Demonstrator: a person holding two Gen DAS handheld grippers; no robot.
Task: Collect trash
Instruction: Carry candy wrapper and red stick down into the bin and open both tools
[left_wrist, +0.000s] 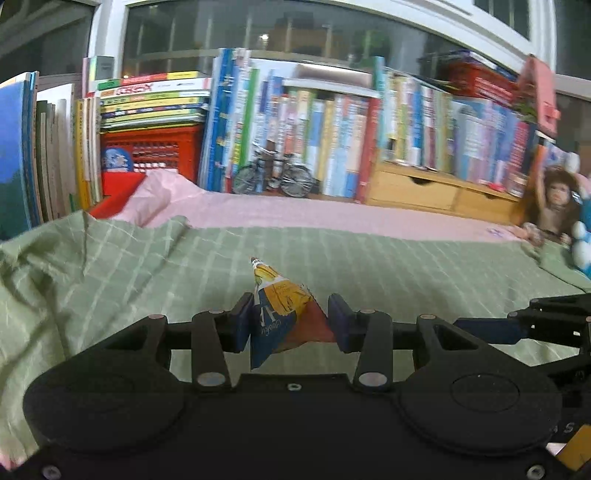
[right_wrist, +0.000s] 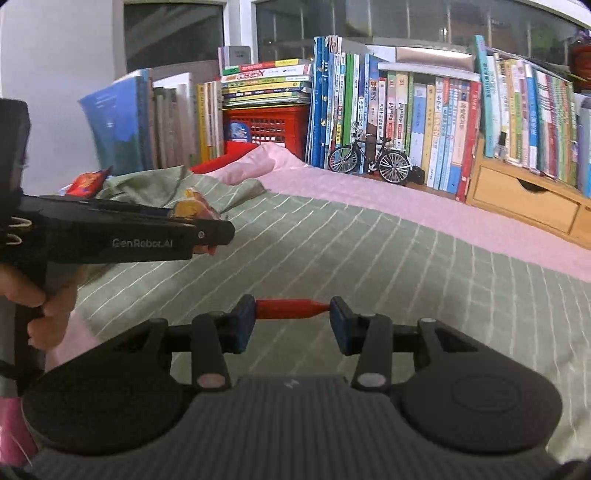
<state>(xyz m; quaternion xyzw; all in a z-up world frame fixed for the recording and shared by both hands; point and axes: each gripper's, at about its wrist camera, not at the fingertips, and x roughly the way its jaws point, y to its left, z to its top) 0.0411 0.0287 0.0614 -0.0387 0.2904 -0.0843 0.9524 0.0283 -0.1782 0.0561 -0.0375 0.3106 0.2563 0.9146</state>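
On my left feed the books along the window are smeared with blur and their titles are unreadable. My left hand-held gripper (left_wrist: 291, 321) is clamped on a crumpled yellow, blue and red snack wrapper (left_wrist: 282, 314), held clear above the green checked bedspread (left_wrist: 110, 280); the wrapper's lower edge drops behind the gripper body. My right hand-held gripper (right_wrist: 292, 321) pinches a flat red wrapper (right_wrist: 291, 309), seen edge-on, so I cannot read its face. Both grippers tilt downward over the bed. On the right feed, fingers (right_wrist: 35, 295) curl around the left gripper's handle at the frame's left edge, the rest cut off.
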